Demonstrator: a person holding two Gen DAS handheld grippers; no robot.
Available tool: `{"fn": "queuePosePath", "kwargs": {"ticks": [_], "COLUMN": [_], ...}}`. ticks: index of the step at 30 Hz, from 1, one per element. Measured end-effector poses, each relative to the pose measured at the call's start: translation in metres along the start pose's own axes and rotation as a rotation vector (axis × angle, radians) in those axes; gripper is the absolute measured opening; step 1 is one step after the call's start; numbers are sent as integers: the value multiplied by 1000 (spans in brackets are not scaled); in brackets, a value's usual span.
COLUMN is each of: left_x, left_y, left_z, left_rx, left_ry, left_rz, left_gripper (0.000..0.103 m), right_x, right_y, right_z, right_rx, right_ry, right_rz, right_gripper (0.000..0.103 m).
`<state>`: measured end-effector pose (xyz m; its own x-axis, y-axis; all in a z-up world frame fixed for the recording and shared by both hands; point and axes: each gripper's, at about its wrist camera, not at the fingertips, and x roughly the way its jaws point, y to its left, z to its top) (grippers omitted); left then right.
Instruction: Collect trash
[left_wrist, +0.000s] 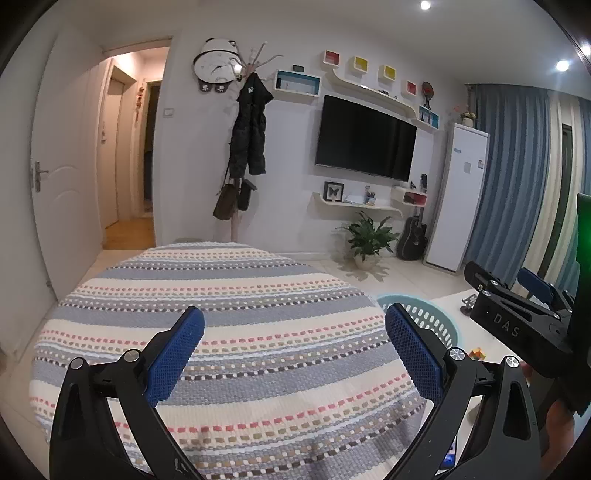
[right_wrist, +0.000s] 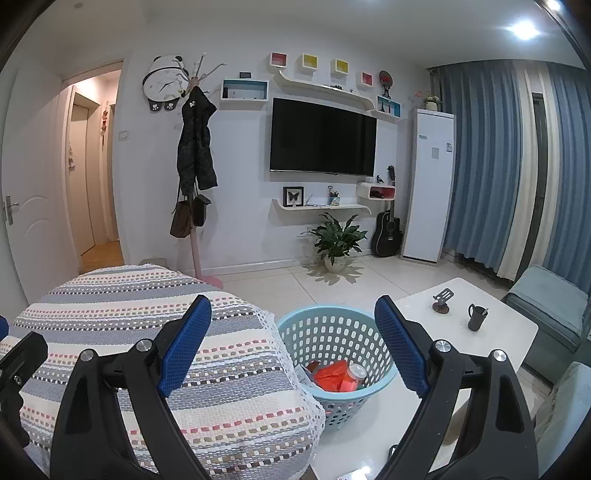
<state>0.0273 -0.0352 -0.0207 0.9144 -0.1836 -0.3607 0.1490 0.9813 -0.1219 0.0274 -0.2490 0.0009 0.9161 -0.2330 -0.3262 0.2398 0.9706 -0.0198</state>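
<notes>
Looking over the striped woven cover (right_wrist: 122, 332) first, biggest thing here: soft textile draped on a rounded seat or cushion, lace edge hanging next to the basket. Nothing on it that I can call trash.

White bench (right_wrist: 465, 325) on the right side carries a small dark cup (right_wrist: 476, 317) and a little stand (right_wrist: 443, 301); not trash, I'd leave them.

Light blue basket (right_wrist: 314, 332) sits on the bench's near end, just beside the cover. Perforated plastic, light and a bit flexible; I'd take it by the rim, not the wall.

Inside it: an orange wrapper (right_wrist: 332, 374), crinkly, thin and likely slippery, pinch a fold if it needs moving. Touching it, a can (right_wrist: 357, 371) lying tilted, light, dentable, best gripped across the body.

Left view shows a small colourful scrap (left_wrist: 477, 355) on the bench past the basket; too small to identify, possibly the next pick.

My right hand-held gripper (right_wrist: 291, 350) is spread wide, empty. Left hand-held gripper (left_wrist: 295, 354) also wide, empty, over the cover.
</notes>
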Motion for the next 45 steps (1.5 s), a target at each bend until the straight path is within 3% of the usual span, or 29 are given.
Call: {"fn": "queuePosePath", "kwargs": {"ticks": [45], "left_x": [-3], "left_y": [1], "left_z": [-2], "left_rx": [-4], "left_ry": [4], "left_rz": [9], "left_gripper": [95], "right_x": [2], "right_y": [8], "right_z": [-2], "right_rx": [-11], "right_ry": [20], "right_rz": [-4], "right_gripper": [88]}}
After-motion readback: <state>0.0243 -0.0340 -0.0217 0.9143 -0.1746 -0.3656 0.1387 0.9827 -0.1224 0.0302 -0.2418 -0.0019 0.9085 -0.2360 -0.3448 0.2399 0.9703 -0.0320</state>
